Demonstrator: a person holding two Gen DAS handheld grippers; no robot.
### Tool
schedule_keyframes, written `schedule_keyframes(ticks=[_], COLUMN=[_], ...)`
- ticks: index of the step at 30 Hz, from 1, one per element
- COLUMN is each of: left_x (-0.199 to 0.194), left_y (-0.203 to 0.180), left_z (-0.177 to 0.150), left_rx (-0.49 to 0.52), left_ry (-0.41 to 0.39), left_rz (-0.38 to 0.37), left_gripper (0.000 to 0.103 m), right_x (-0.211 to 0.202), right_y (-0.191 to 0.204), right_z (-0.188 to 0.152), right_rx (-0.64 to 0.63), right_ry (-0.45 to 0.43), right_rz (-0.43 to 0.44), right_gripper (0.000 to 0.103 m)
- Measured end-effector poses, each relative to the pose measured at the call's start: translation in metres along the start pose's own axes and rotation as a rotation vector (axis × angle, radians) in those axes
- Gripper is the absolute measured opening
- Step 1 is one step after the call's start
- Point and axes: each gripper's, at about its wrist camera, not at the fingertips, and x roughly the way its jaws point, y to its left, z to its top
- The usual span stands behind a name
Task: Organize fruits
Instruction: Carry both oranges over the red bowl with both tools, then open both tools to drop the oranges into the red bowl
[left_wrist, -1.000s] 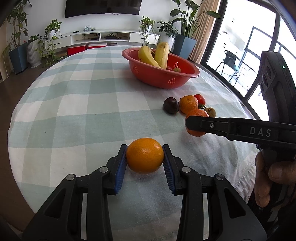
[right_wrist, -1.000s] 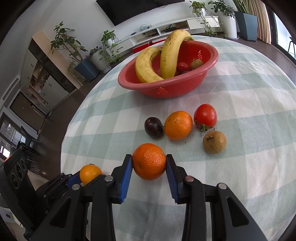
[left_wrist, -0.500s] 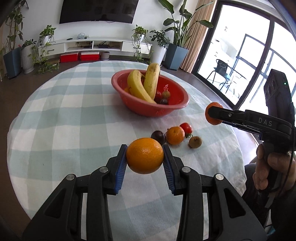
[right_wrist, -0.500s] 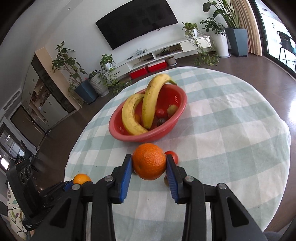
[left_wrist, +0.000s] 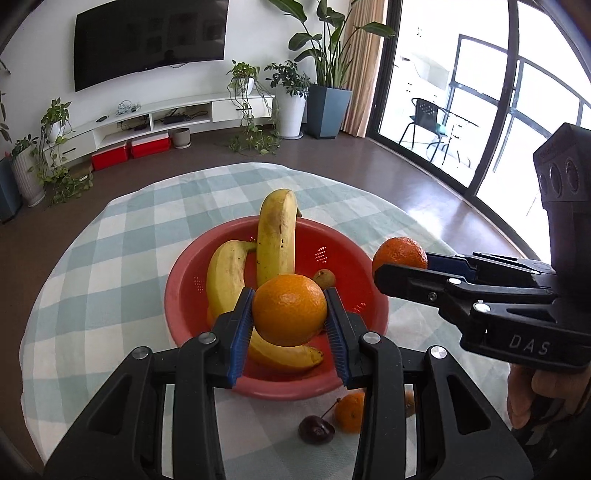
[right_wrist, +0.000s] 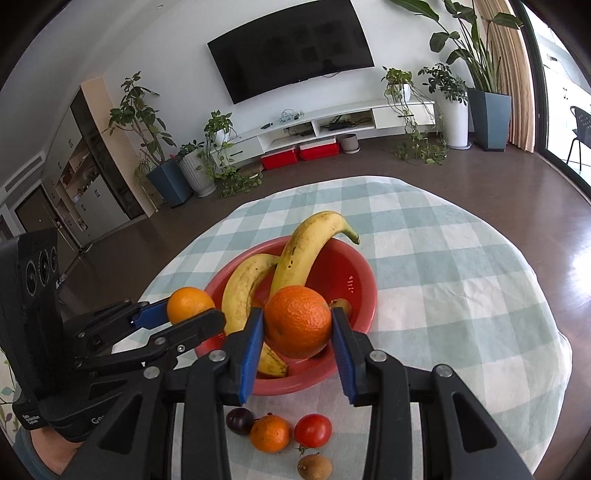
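Left gripper is clamping an orange between its blue-padded fingers, holding it in the air above the red basket. Right gripper is likewise clamping a second orange between its fingers, also above the basket, toward its right side. Neither orange is touching the basket or the bench.

Writing: the side of the right gripper's body, seen from the left wrist view, is showing the raised letters "DAS". A partial label on the left gripper's housing, seen from the right wrist view, is too cut off to read.

The basket is standing on the checked cloth covering the bench and is holding two bananas and a small brown fruit. On the cloth, near side of the basket, a dark plum, a small tangerine, a tomato and a brown fruit are lying close together.
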Motion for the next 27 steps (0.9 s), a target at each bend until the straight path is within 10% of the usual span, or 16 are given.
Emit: schedule_keyframes(ticks=[27], left_x=[0.046], left_y=[0.007], left_z=[-0.004], left_rx=[0.012], left_ry=[0.055], left_rz=[0.042], left_gripper=[0.036], right_x=[0.042], right_y=[-0.01], right_z=[0.0], right_rx=[-0.079], right_ry=[0.073], right_rz=[-0.051], right_gripper=[0.04])
